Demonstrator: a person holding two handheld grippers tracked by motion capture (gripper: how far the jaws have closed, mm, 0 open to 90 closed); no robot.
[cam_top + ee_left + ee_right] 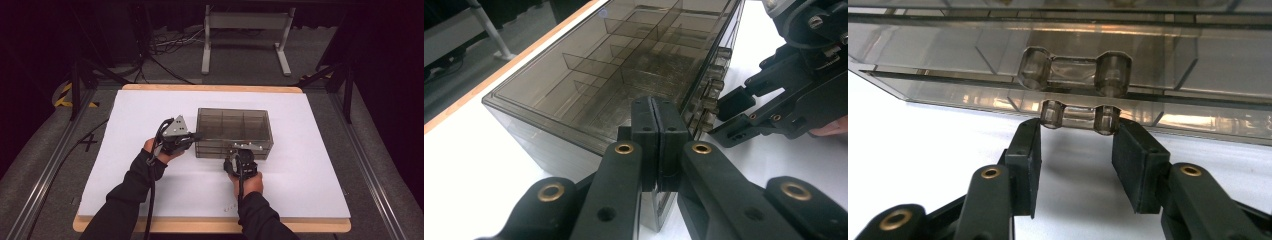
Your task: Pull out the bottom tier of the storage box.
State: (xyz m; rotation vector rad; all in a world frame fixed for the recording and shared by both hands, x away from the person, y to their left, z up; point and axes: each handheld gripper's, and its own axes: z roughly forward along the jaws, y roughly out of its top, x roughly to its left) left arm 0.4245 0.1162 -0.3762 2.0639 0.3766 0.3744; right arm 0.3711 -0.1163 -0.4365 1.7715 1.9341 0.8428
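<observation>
My left gripper (658, 145) has its jaws pressed flat together with nothing between them, resting against the near left corner of the box (233, 131). That box, smoky clear plastic with drawers and dividers inside, sits on the white sheet (125, 165) around the middle of the table (210, 88), a little to the right. My right gripper (1079, 165) is at the box's near face, jaws set apart, one on either side of the lower drawer handle (1079, 118) but not closed on it. A second handle (1074, 70) sits just above. Nothing stands between my jaws and the handle; the sheet around the box lies bare. Beyond the far edge I see a grey frame leg (206, 47) and loose cables (170, 45) on the floor. I can read no label or writing on the box.
</observation>
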